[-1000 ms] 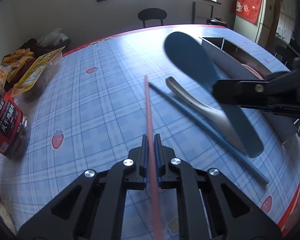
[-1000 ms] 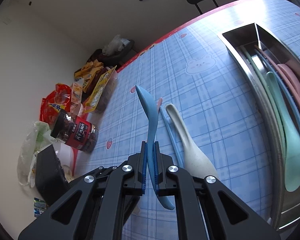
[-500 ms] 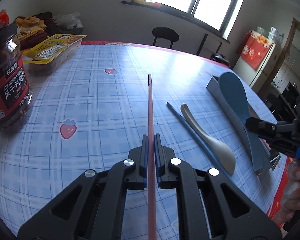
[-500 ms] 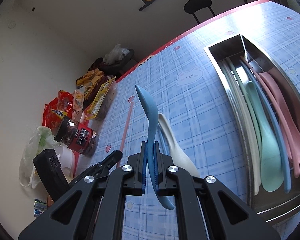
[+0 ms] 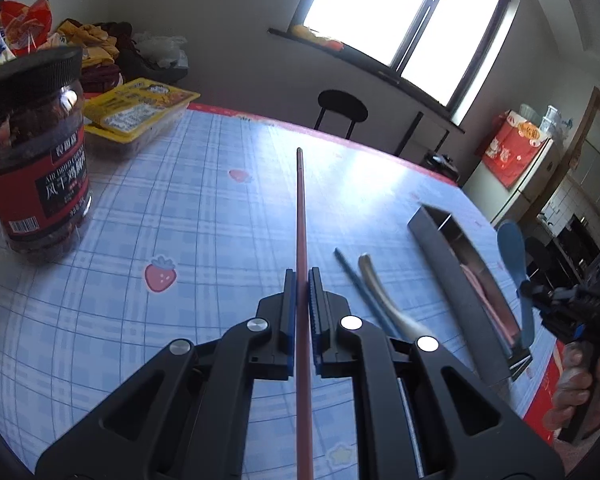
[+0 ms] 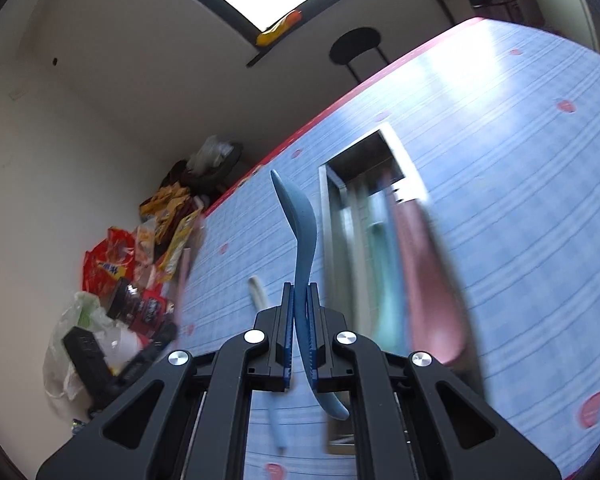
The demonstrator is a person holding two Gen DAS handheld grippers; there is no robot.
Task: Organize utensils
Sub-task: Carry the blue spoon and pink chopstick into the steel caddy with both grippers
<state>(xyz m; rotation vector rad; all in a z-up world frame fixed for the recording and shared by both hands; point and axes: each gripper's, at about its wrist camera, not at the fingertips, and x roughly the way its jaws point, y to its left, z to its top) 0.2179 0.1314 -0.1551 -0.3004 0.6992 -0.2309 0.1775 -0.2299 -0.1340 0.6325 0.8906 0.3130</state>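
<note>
One thin pink chopstick [image 5: 301, 216] is pinched by left gripper [image 5: 299, 280]; one curved blue spoon [image 6: 300, 224] is clamped by right gripper [image 6: 299, 296]; one blue chopstick [image 5: 358, 284] and one beige spoon [image 5: 380, 292] are left on table

Daylight flooding in, fisheye edges bending.
The window [image 5: 404, 28] is blowing out white, glare is washing the table [image 5: 228, 216], and the right wrist view is smearing.

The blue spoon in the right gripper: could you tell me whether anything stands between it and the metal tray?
Nothing visible does. The right gripper holds the blue spoon beside the open-topped metal tray. Utensils already lie inside the tray; the view is blurred, so free room is unclear.
</note>
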